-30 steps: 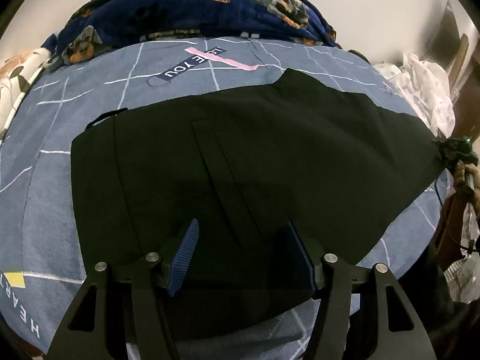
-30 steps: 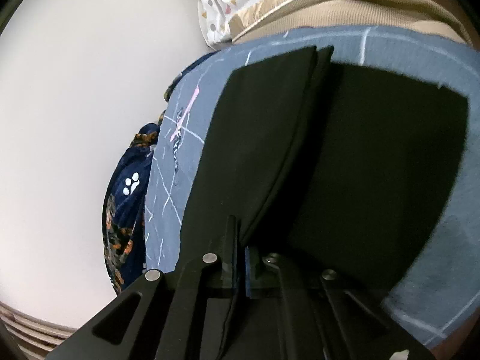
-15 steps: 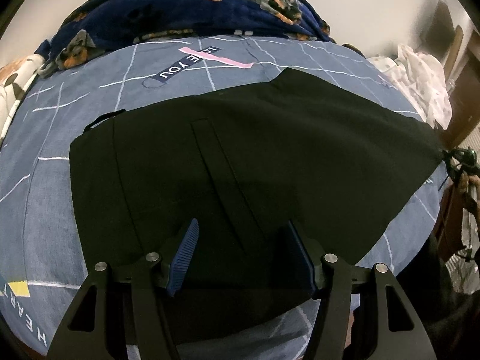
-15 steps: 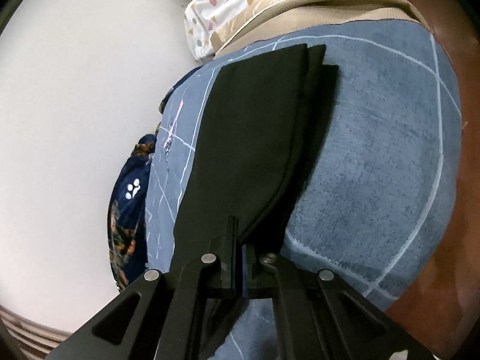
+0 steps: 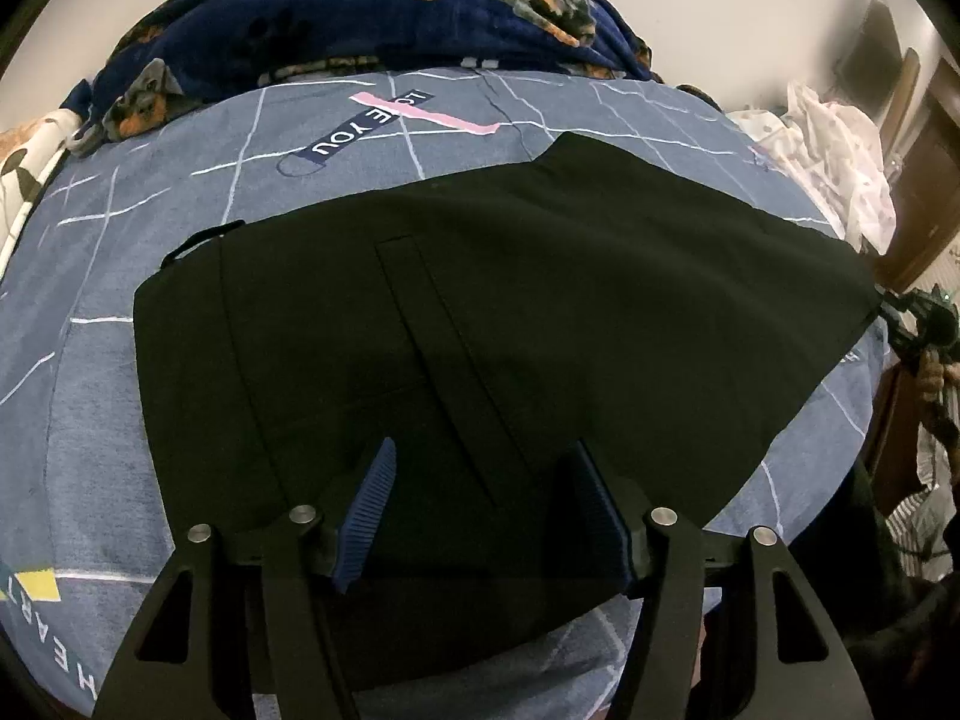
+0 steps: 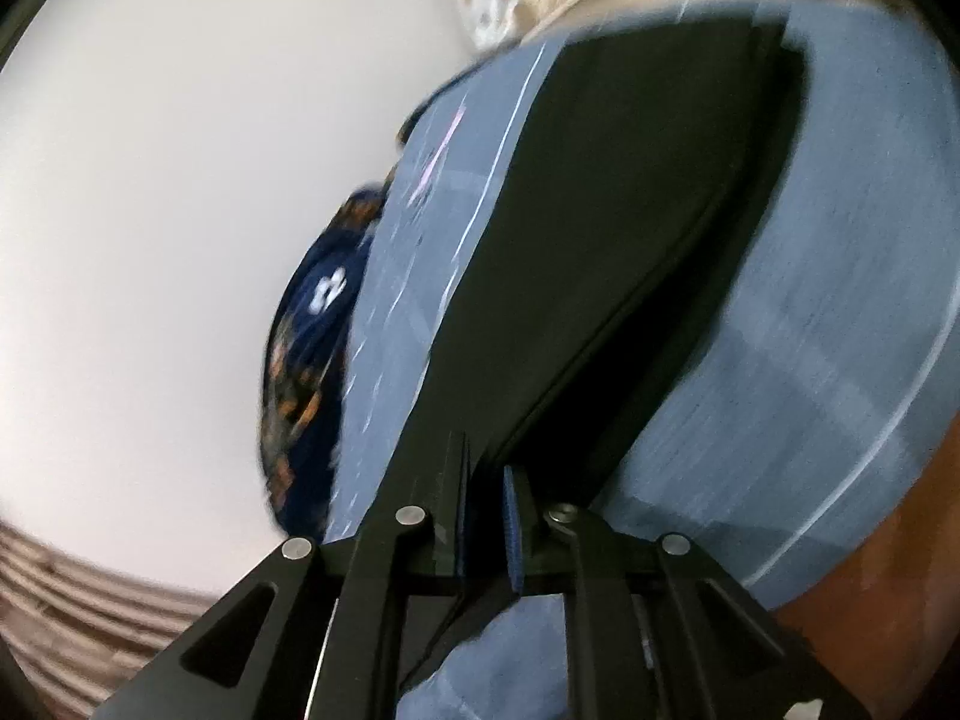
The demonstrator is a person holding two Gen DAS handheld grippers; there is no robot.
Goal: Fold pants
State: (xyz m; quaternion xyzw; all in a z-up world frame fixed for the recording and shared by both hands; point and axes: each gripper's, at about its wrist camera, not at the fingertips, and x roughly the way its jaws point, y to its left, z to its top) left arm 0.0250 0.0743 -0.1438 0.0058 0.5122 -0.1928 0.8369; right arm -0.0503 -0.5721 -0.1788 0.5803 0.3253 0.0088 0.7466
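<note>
Black pants lie spread flat on a blue bedsheet. My left gripper hovers open over their near edge, with cloth below its blue pads but nothing pinched. At the far right of the left wrist view, the right gripper meets the pants' outer corner. In the blurred right wrist view, the pants stretch away from my right gripper. Its jaws are opening, and a narrow gap shows with the cloth's edge still between them.
A dark blue dog-print blanket is heaped along the far side of the bed against a pale wall. White patterned cloth lies at the right end. Brown floor shows past the bedsheet's edge.
The right gripper has carried the pants' end outward, from over black cloth to over bare sheet, and its jaws have parted slightly. The left gripper has stayed in place, open.
</note>
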